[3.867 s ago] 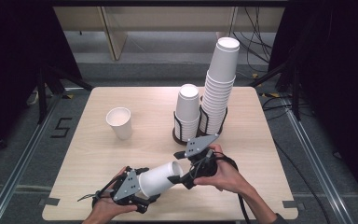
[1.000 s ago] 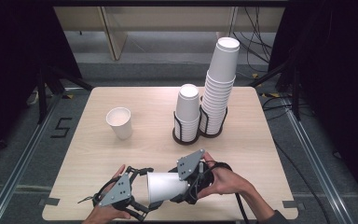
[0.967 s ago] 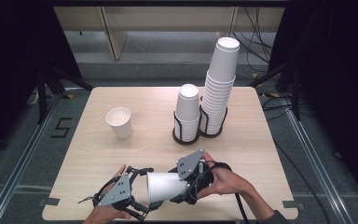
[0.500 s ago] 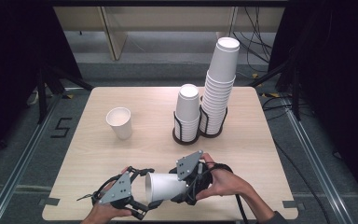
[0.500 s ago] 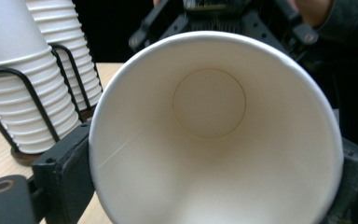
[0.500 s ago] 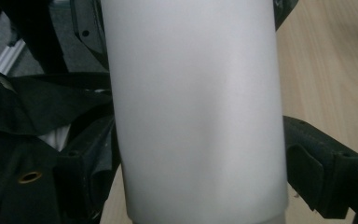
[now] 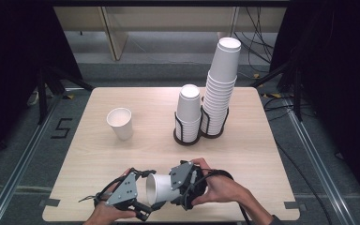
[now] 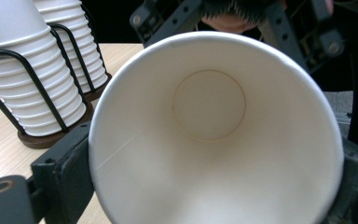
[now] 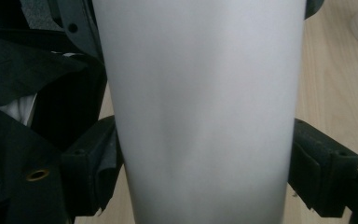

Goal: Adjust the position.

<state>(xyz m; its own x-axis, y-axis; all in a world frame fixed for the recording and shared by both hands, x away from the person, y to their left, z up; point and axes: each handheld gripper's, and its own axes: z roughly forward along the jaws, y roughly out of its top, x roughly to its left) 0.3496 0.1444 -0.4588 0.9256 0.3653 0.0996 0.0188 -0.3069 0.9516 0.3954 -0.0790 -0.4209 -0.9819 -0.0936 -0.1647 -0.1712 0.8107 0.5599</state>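
Wooden table (image 7: 93, 154), pale, bearing 2 stacks of white cups (image 7: 218, 89) in black wire holders at the far right and 1 lone cup (image 7: 120, 123) at the left. Near the front edge, a white paper cup (image 7: 161, 187) held sideways between both tools. Left gripper (image 8: 205, 186) just closing, jaws pressed on the rim; right gripper (image 9: 205, 172) clamped on the cup's body.

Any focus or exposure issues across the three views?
High view: sharp on the table, surroundings very dark. Left gripper view: the held cup has a crisp rim and base ring with no blown highlights, and the cup stacks are clear. Right gripper view: the cup wall is soft and featureless, too close to focus.
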